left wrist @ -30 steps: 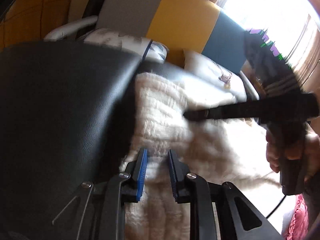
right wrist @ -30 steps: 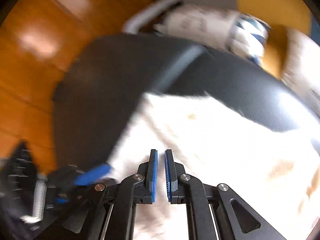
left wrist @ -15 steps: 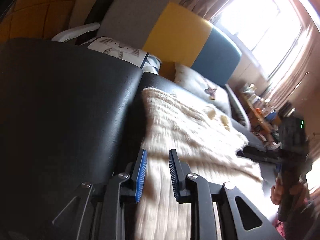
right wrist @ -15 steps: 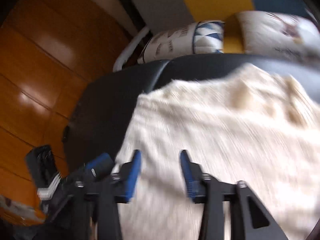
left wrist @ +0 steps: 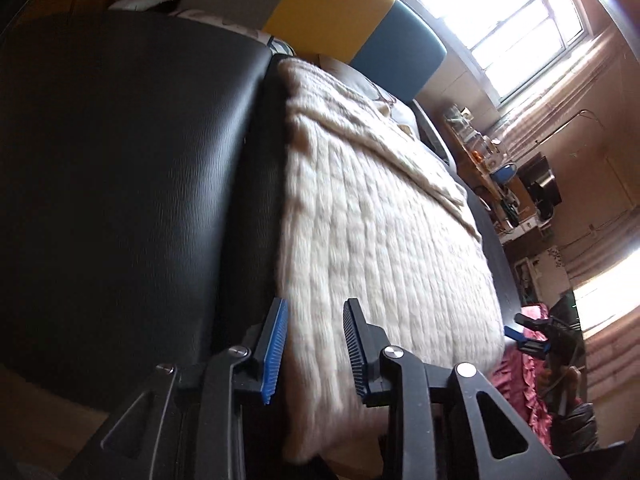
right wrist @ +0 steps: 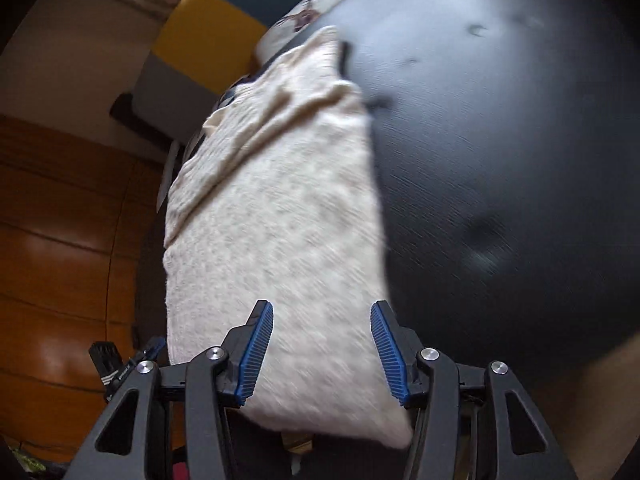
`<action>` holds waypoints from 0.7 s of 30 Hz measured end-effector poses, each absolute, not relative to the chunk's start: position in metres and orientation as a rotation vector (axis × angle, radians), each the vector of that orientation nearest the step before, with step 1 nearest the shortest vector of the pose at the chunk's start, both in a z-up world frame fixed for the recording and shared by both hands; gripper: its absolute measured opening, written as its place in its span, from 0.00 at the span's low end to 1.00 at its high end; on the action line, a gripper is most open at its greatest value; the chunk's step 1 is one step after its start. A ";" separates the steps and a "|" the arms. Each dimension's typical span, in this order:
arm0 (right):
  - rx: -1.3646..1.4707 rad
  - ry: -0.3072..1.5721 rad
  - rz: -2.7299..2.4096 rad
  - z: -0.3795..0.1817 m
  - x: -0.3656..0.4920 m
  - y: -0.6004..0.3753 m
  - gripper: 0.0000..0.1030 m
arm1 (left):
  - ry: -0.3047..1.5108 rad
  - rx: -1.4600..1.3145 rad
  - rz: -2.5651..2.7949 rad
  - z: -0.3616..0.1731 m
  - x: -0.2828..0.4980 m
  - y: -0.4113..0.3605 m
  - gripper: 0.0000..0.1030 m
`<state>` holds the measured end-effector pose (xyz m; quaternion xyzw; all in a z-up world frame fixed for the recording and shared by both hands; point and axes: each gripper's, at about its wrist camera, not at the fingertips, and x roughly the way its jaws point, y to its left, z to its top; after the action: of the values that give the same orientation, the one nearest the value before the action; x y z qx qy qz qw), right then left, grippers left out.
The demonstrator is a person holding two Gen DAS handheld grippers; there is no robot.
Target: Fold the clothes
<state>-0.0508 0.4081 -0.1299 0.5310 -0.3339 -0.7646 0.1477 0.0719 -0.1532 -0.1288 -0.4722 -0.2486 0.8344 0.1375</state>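
Observation:
A cream knitted sweater [left wrist: 380, 220] lies in a long flat strip on a black leather seat [left wrist: 120, 160]. My left gripper [left wrist: 316, 308] hovers at the strip's near left edge. Its jaws are opening, with cloth showing between and below them but no pad pressing on it. In the right wrist view the same sweater [right wrist: 280, 220] runs away from my right gripper [right wrist: 322, 312]. Those jaws are opening too, over the near end of the cloth, apart from it. Each view shows the other gripper: the right one [left wrist: 536, 336] past the far end, the left one [right wrist: 120, 360] low on the left.
A sofa back in grey, yellow and blue panels [left wrist: 332, 12] with pale cushions [right wrist: 304, 20] stands behind the seat. A pink ruffled cloth [left wrist: 528, 392] lies beyond the sweater. A cluttered shelf [left wrist: 500, 168] stands under the bright window. Orange wood panelling [right wrist: 60, 240] is on the left.
The right gripper left the middle of the sweater, swung out to its end, rolled and went from shut to open. The left gripper slid back along the edge and opened wider.

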 end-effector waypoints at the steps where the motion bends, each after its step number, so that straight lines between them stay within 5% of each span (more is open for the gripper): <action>1: 1.522 -0.991 -2.203 -0.135 -0.044 0.414 0.52 | -0.715 -1.374 2.406 -0.131 0.078 -0.152 0.30; 11: 1.375 -1.061 -2.043 -0.162 -0.035 0.404 0.54 | -0.613 -1.404 2.298 -0.145 0.108 -0.137 0.31; 15: 1.249 -1.200 -1.950 -0.173 -0.034 0.404 0.80 | -0.614 -1.389 2.288 -0.147 0.114 -0.136 0.31; 21: 1.194 -1.200 -1.986 -0.172 -0.028 0.396 0.86 | -0.711 -1.414 2.275 -0.152 0.112 -0.138 0.30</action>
<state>-0.0280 0.3957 -0.1722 0.4415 -0.4437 -0.7342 0.2629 0.1123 -0.1384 -0.1517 -0.5015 -0.2523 0.8068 0.1842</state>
